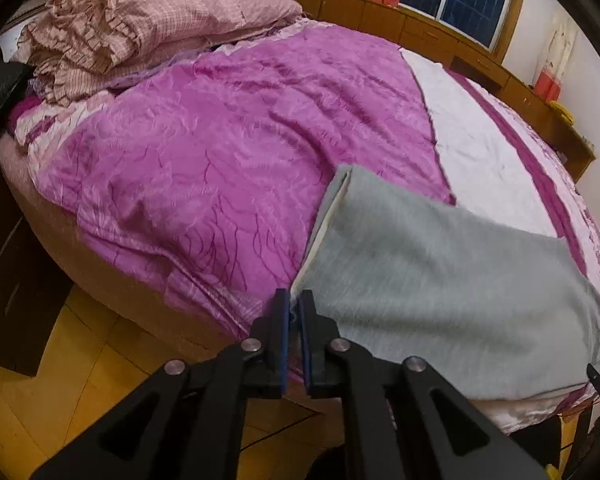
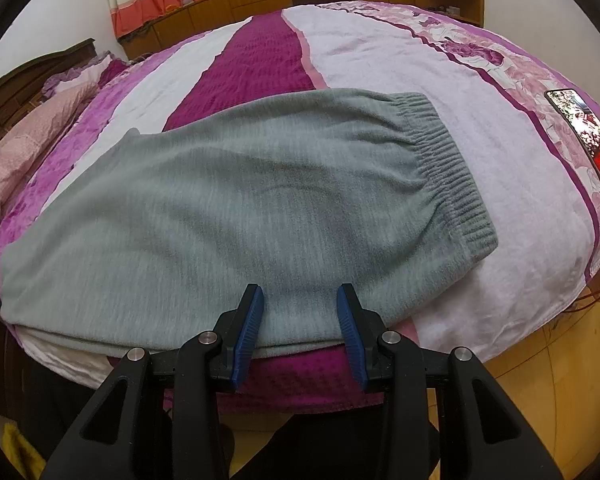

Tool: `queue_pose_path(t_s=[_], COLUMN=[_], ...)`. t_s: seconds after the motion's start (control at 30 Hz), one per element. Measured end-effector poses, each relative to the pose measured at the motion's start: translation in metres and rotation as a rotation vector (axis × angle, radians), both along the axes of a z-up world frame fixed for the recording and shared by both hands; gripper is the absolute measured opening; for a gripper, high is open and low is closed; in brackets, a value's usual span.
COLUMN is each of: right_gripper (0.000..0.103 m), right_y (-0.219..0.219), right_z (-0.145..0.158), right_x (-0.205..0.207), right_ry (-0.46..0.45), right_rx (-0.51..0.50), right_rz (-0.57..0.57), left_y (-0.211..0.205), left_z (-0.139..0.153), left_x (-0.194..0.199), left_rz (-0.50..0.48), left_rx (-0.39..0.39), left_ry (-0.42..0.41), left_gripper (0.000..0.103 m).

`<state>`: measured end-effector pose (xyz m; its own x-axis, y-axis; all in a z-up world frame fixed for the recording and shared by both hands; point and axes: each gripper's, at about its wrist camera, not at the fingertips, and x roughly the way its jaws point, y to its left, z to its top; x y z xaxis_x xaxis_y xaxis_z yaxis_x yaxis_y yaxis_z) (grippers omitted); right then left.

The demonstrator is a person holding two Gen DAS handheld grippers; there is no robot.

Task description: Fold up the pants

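On the bed [image 2: 500, 128], grey pants [image 2: 228, 208] lie folded flat across the purple and white covers, elastic waistband [image 2: 448, 168] toward a phone [image 2: 584, 132]. At their near left corner, the left hand-held gripper [image 1: 295, 300] is pinched closed on the fabric edge. Over the near edge the right hand-held gripper [image 2: 300, 300] stands partly open, gripping nothing.

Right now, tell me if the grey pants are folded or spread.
Folded: the grey pants lie doubled, with layered edges stacked at the near side and the waistband at one end.
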<state>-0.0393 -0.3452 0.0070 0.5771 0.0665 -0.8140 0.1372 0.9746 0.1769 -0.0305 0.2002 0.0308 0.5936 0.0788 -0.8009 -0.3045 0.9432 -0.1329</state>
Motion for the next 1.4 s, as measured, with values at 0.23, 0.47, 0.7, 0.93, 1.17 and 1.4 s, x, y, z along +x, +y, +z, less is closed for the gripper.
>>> queue_pose_path(t_s=[0.23, 0.47, 0.7, 0.93, 1.17, 1.4], right_gripper=[0.032, 0.032, 0.032, 0.033, 0.033, 0.033], right_y=[0.001, 0.003, 0.003, 0.002, 0.001, 0.001], right_z=[0.0, 0.007, 0.002, -0.001, -0.002, -0.003], right_x=[-0.001, -0.006, -0.006, -0.005, -0.006, -0.007], right_ry=[-0.005, 0.012, 0.021, 0.015, 0.006, 0.0], right_rx=[0.001, -0.007, -0.01, -0.007, -0.002, -0.001], right_rz=[-0.006, -0.013, -0.005, 0.002, 0.008, 0.011], left_y=[0.004, -0.018, -0.027, -0.021, -0.013, -0.014], left_z=[0.031, 0.045, 0.03, 0.013, 0.002, 0.003], left_x=[0.003, 0.046, 0.085, 0.091, 0.089, 0.088], left_rz=[-0.029, -0.19, -0.251, -0.257, -0.219, -0.232], left_rx=[0.019, 0.014, 0.078, 0.036, 0.022, 0.02], left_ry=[-0.076, -0.114, -0.061, -0.033, -0.023, -0.036], left_gripper=[0.02, 0.034, 0.034, 0.034, 0.034, 0.034])
